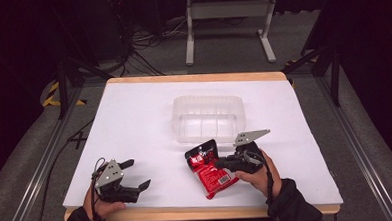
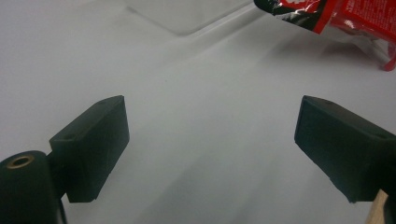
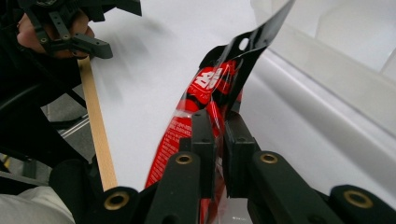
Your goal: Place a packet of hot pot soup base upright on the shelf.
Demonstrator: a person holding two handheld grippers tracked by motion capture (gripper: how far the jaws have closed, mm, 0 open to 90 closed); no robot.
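- High view: our right hand-held gripper (image 1: 225, 163) has its jaws clamped on the red snack packet (image 1: 210, 171), which sits just in front of the clear plastic tub (image 1: 209, 117), near the front edge. We judge the step to be lifting the packet into that tub, so we want a firm pinch and a clean rise over the near wall before any forward move.
- High view again: our left hand-held gripper (image 1: 135, 174) waits wide open at the front left, holding nothing, well apart from the packet.
- Left gripper view: we look between two spread jaws at bare white surface, the packet's black-and-red end (image 2: 327, 14) at the top right, a corner of the tub (image 2: 187, 18) ahead.
- Right gripper view: jaws pressed tight on the packet (image 3: 205, 88), its black top flap with a hang hole standing up; the tub wall (image 3: 336, 70) is just beside it. The film looks slippery, so we should carry it without twisting.
- Surface and room: the tabletop (image 1: 134, 123) is a white sheet with a wooden edge; dark carpeted floor, trailing cables and a grey frame (image 1: 227, 11) lie beyond.
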